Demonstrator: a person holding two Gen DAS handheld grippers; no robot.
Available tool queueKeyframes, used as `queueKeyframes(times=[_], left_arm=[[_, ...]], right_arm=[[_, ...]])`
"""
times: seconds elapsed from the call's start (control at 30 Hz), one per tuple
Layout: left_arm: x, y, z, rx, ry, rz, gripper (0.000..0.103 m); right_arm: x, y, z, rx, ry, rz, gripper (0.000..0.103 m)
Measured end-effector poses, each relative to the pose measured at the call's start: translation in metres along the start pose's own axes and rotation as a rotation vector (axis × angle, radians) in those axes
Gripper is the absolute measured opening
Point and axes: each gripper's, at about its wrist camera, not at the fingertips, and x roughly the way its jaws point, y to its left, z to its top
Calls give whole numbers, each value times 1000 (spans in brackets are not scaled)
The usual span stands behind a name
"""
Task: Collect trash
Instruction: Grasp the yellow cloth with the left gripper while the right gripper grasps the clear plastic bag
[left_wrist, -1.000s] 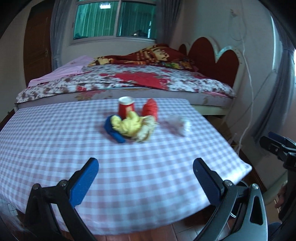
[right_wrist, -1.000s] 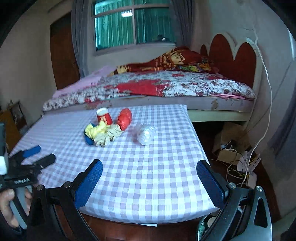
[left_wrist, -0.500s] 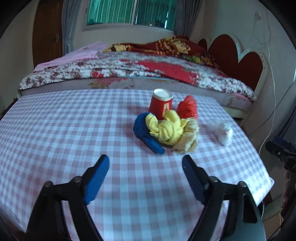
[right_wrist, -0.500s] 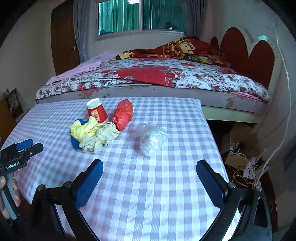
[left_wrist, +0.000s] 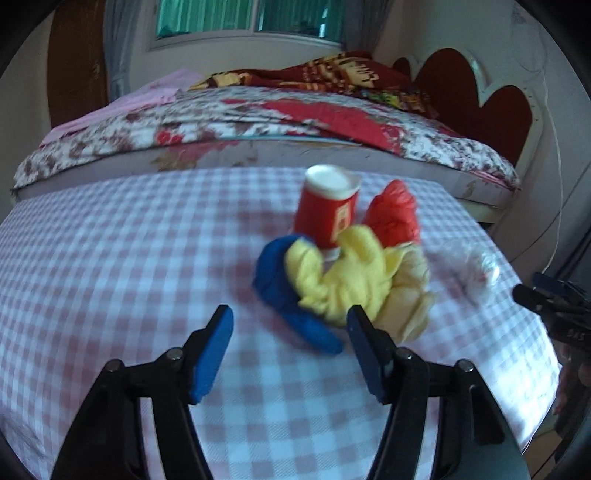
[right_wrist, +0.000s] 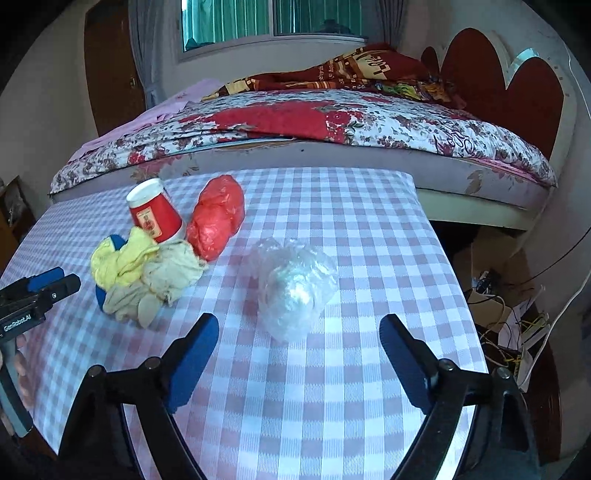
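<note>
Nothing looked collected yet. On the checked counter (right_wrist: 369, 229), from left: blue wad (left_wrist: 280, 280), yellow rag (left_wrist: 343, 277), red cup (right_wrist: 155, 214), red bag (right_wrist: 218, 218), clear bag (right_wrist: 295, 288). Left gripper (left_wrist: 290, 321) neared the wad, right gripper (right_wrist: 299, 332) the clear bag; both jaws apart, empty.

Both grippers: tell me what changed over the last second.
The left gripper moved in on the yellow and blue wad and its jaws narrowed, though it grips nothing. The right gripper advanced, still wide open, toward the clear plastic ball. The red cup and red bag stayed put.
</note>
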Motion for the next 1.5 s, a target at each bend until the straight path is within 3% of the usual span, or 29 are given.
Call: queueKeyframes(times=[0.07, 0.13, 0.27, 0.37, 0.57, 0.77, 1.07, 1.2, 1.3, 1.5], left_arm=[[4, -10, 5, 22, 2, -28, 44], [10, -21, 9, 48, 11, -53, 41], [32, -37, 17, 101, 67, -77, 41], [47, -41, 16, 130, 106, -52, 41], [47, -42, 13, 131, 104, -52, 42], [51, -44, 14, 138, 112, -54, 43], [57, -55, 13, 203, 139, -61, 44], [58, -56, 12, 225, 141, -71, 41], [52, -50, 16, 194, 130, -87, 28], [16, -39, 24, 128, 38, -108, 27]], right_arm=[[4, 0, 5, 3, -1, 5, 82], [12, -1, 11, 7, 9, 11, 80], [27, -2, 16, 15, 27, 7, 79], [38, -4, 16, 29, 49, 27, 74], [56, 1, 16, 12, 93, 40, 70], [65, 3, 11, 17, 125, 40, 53], [68, 5, 10, 17, 128, 36, 49], [71, 7, 11, 16, 144, 33, 43], [69, 8, 13, 27, 150, 37, 41], [32, 11, 15, 8, 70, 43, 41]])
